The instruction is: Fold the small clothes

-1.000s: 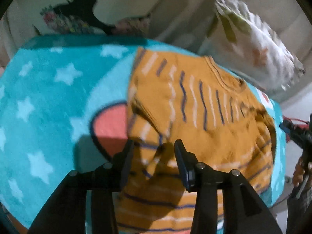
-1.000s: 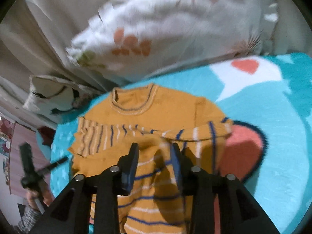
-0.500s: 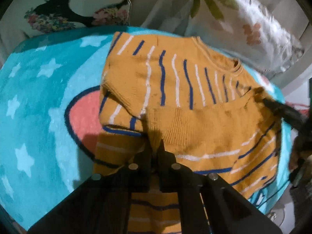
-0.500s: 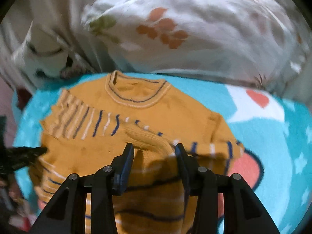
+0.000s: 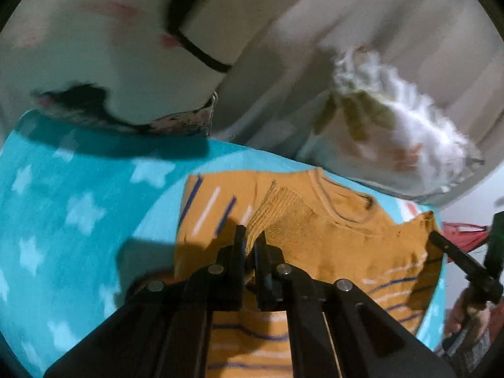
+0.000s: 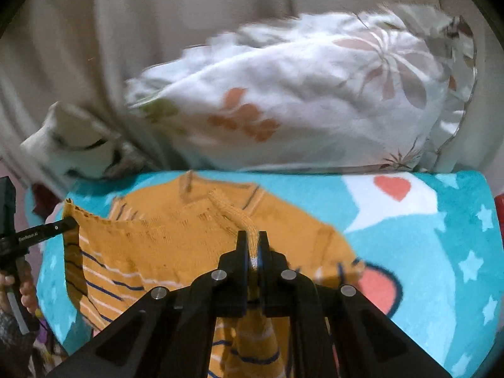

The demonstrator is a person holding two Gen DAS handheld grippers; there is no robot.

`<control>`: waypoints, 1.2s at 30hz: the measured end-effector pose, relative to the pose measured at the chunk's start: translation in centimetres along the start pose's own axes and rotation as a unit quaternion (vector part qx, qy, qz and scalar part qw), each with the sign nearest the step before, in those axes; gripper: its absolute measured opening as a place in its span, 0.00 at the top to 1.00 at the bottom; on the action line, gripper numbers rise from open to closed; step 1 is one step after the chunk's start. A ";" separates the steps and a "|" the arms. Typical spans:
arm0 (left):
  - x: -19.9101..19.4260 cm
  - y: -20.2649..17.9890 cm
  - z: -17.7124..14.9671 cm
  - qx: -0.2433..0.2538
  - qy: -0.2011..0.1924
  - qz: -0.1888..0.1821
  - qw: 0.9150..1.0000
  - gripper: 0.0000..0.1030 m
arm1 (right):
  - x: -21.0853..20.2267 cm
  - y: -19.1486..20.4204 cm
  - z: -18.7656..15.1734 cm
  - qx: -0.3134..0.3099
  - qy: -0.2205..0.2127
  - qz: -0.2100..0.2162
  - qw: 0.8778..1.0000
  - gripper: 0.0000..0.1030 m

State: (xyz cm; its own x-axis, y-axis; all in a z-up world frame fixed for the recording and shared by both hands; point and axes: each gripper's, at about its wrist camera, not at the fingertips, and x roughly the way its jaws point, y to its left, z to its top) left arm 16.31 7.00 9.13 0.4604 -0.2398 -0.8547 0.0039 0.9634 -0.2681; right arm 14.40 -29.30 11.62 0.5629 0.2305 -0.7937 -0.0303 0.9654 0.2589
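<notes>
Two grippers pinch the soft mustard-yellow striped knit sweater (image 6: 163, 252) by its ribbed hem, lifted above the turquoise star-print fleece blanket (image 6: 441, 252): left gripper (image 5: 249, 245) and right gripper (image 6: 252, 252), jaws pressed together. Light, floppy, stretchy; corner holds look best.

1. A turquoise blanket (image 6: 441, 252) with pale stars covers the bed; it carries a white patch with a red heart (image 6: 392, 186) and a coral shape outlined in dark blue (image 6: 379, 291).
2. A white pillow (image 6: 299, 107) printed with orange and brown flowers lies along the far edge of the blanket, its frilled edge at the right.
3. A second white pillow (image 5: 104, 50) with black lines and pink marks leans at the far left; the view of it is blurred.
4. A beige curtain (image 6: 157, 15) hangs in folds behind both pillows.
5. The light is dim, and dark shadows fall on the blanket.
</notes>
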 end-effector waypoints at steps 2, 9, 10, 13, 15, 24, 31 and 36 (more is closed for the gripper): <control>3.3 -0.1 0.5 0.009 0.023 0.017 1.000 0.96 | 2.1 -0.5 0.3 0.009 0.016 -0.021 1.000 0.94; 5.2 0.6 0.3 0.009 0.048 0.003 0.999 0.85 | 5.7 -2.4 -0.7 0.026 0.076 -0.059 0.995 0.79; 4.2 1.1 0.4 0.000 0.043 -0.006 0.999 0.75 | 4.8 -2.8 -0.6 0.033 0.066 -0.055 0.996 0.70; 0.8 2.5 0.2 -0.018 0.015 -0.014 1.000 0.57 | 1.0 -4.1 -1.2 0.042 0.036 -0.057 0.997 0.58; -1.5 3.8 -0.6 -0.031 0.002 -0.019 0.999 0.49 | -1.3 -5.2 -2.6 0.055 0.028 -0.048 0.997 0.54; -3.7 8.4 -10.7 -0.106 0.054 -0.048 0.992 0.39 | -5.9 -8.6 -14.9 0.178 0.065 0.064 0.980 0.49; -1.0 6.4 -13.0 -0.075 0.097 0.000 0.992 0.87 | -5.6 -7.6 -18.8 0.212 0.067 0.085 0.971 0.49; -4.2 10.3 -11.8 -0.112 0.056 0.036 0.992 0.93 | -6.9 -8.5 -17.9 0.215 0.038 0.073 0.973 0.49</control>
State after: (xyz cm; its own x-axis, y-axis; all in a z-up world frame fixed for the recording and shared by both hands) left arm 3.96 16.54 4.72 0.3516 -0.1949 -0.9157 -0.2284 0.9307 -0.2857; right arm -4.05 -36.96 5.05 0.5151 0.3848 -0.7659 0.2521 0.7860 0.5644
